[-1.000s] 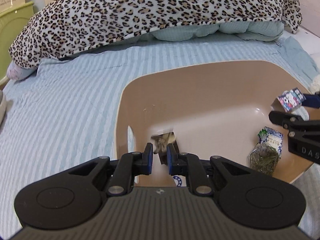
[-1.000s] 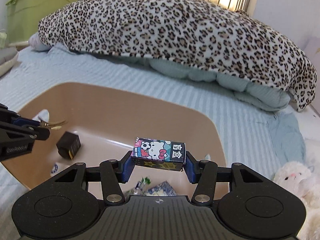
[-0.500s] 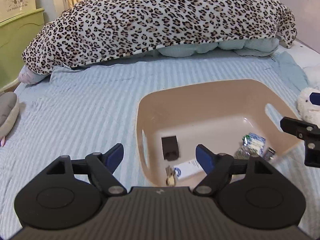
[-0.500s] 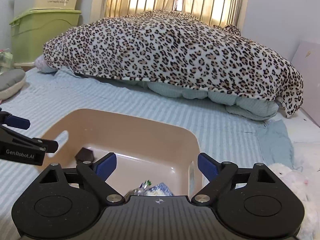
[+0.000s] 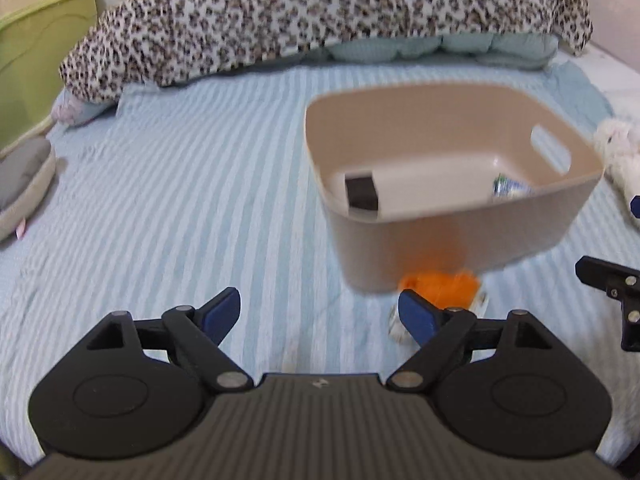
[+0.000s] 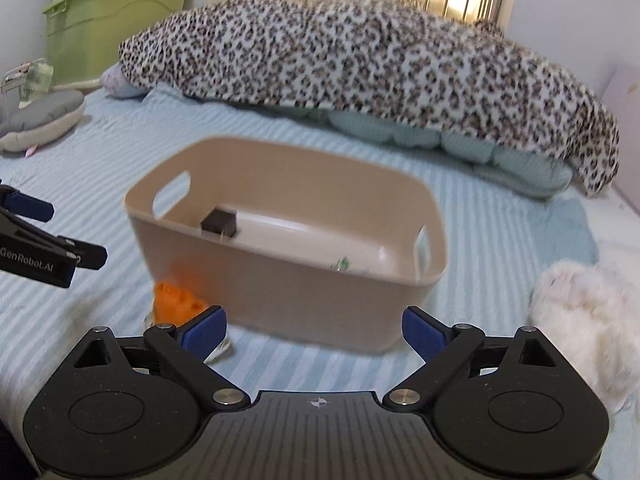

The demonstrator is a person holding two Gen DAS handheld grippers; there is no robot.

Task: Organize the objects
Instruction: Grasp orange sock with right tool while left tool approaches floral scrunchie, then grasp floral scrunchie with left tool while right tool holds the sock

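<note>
A beige plastic bin point(image 5: 460, 224) point(image 6: 288, 280) stands on the striped bed. Inside it are a small black box point(image 5: 361, 193) point(image 6: 219, 222) and a green-and-white packet point(image 5: 510, 189) point(image 6: 341, 263). An orange object point(image 5: 440, 286) point(image 6: 176, 294) lies on the sheet against the bin's near side. My left gripper point(image 5: 320, 312) is open and empty, pulled back in front of the bin. My right gripper point(image 6: 314, 330) is open and empty, also in front of the bin. Each gripper shows at the edge of the other's view.
A leopard-print duvet point(image 5: 320, 12) point(image 6: 360, 48) lies across the far side of the bed. A white plush toy point(image 6: 580, 312) point(image 5: 620, 160) sits right of the bin. A grey cushion point(image 6: 40, 116) point(image 5: 20, 184) and a green storage box point(image 6: 108, 24) are at the left.
One second ago the left gripper held a small item and the right a Hello Kitty box, both over the bin. Both opened and have drawn back and lower.
</note>
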